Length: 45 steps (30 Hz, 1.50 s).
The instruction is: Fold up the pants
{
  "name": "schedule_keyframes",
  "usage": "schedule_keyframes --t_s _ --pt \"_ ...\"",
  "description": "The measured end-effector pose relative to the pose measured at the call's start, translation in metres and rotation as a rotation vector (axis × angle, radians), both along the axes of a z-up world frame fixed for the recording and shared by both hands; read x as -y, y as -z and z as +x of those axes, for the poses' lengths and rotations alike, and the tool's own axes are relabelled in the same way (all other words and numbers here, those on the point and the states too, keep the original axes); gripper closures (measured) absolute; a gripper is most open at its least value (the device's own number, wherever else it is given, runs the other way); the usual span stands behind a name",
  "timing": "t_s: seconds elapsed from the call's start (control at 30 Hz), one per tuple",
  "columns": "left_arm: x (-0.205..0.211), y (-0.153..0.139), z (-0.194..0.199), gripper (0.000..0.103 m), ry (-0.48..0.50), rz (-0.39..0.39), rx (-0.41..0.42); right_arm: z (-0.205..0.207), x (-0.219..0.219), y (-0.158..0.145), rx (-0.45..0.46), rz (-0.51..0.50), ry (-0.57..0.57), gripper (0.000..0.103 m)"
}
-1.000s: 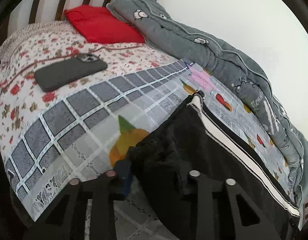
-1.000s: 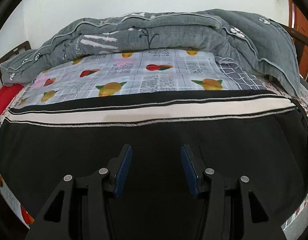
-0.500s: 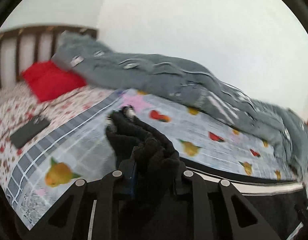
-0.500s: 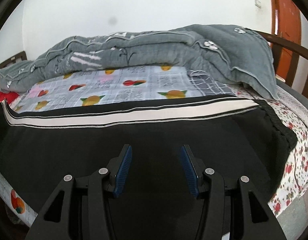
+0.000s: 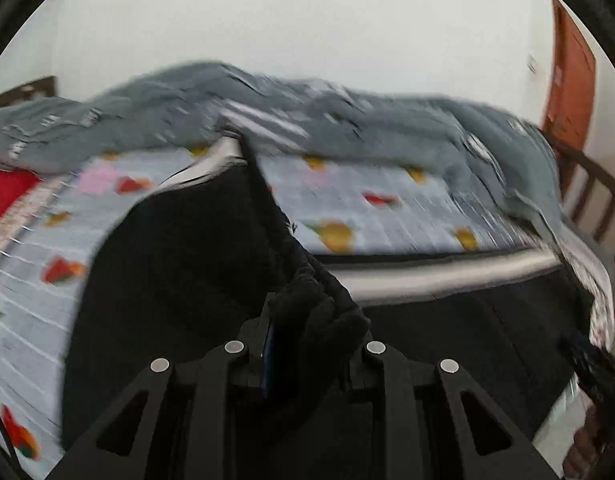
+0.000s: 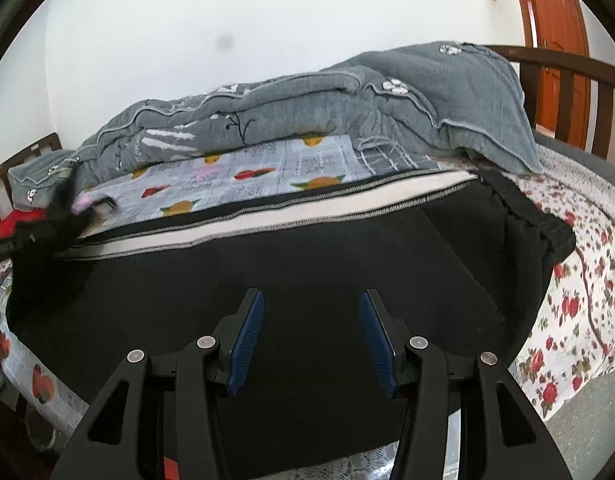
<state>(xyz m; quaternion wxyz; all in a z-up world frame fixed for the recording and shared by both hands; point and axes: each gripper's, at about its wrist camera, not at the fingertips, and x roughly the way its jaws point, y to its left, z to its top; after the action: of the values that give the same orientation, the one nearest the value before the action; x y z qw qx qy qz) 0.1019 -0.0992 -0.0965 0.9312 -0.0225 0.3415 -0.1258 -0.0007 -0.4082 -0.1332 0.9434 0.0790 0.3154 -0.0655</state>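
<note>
Black pants [image 6: 307,264] with a white side stripe [image 6: 291,216] lie flat across the bed, waistband at the right. My left gripper [image 5: 303,344] is shut on a bunched end of the pants [image 5: 179,280] and holds it lifted, with the fabric draped to the left. The left wrist view is blurred by motion. My right gripper [image 6: 311,336] is open and empty, hovering over the middle of the pants. The lifted end shows blurred at the far left of the right wrist view [image 6: 59,216].
A grey quilt [image 6: 327,108] is heaped along the far side by the white wall. A fruit-print sheet [image 6: 243,180] and a floral sheet [image 6: 579,280] cover the bed. A red pillow [image 5: 7,196] lies left. A wooden bed rail [image 6: 567,80] and door [image 6: 555,20] stand right.
My left gripper has lifted the pants end off the bed and swung it rightward over the pants. My right gripper has stayed open while its view shifted toward the waistband.
</note>
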Motion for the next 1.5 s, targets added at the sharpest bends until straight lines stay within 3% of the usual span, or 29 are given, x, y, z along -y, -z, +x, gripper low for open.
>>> schedule_keyframes --t_s 0.23,0.43,0.47,0.5,0.57,0.67,0.87,1.13,1.23,1.37,1.5 --pt "0.045 0.023 -0.03 0.08 0.181 -0.064 -0.067 -0.002 0.0 0.014 -0.013 0.029 -0.044 0.053" --pt "0.064 0.036 -0.033 0.079 0.226 0.044 -0.105 0.01 -0.008 0.021 -0.029 0.06 -0.086 0.053" --pt "0.062 0.033 -0.034 0.068 0.249 0.034 -0.1 0.012 -0.009 0.022 -0.03 0.062 -0.09 0.053" --pt "0.057 0.029 -0.035 0.048 0.279 0.006 -0.099 0.015 -0.01 0.022 -0.033 0.064 -0.096 0.053" --pt "0.046 0.019 -0.035 0.029 0.29 -0.035 -0.071 0.022 -0.012 0.023 -0.036 0.077 -0.111 0.053" --pt "0.029 0.001 -0.036 0.026 0.269 -0.055 -0.014 0.033 -0.018 0.023 -0.045 0.091 -0.134 0.053" --pt "-0.003 -0.011 -0.021 0.026 0.108 0.052 0.037 0.054 -0.048 0.01 -0.037 0.149 -0.229 0.053" --pt "-0.056 -0.01 -0.006 0.026 -0.073 -0.005 0.031 0.052 -0.118 -0.004 -0.003 0.206 -0.447 0.053" --pt "-0.07 -0.007 -0.007 0.026 -0.104 -0.002 0.024 0.058 -0.148 0.005 -0.046 0.192 -0.499 0.053" --pt "-0.09 -0.008 -0.013 0.026 -0.133 0.022 0.041 0.061 -0.173 0.019 -0.074 0.059 -0.484 0.084" --pt "-0.117 -0.011 -0.018 0.026 -0.161 -0.005 0.056 0.033 -0.142 0.003 0.031 0.182 -0.485 0.086"
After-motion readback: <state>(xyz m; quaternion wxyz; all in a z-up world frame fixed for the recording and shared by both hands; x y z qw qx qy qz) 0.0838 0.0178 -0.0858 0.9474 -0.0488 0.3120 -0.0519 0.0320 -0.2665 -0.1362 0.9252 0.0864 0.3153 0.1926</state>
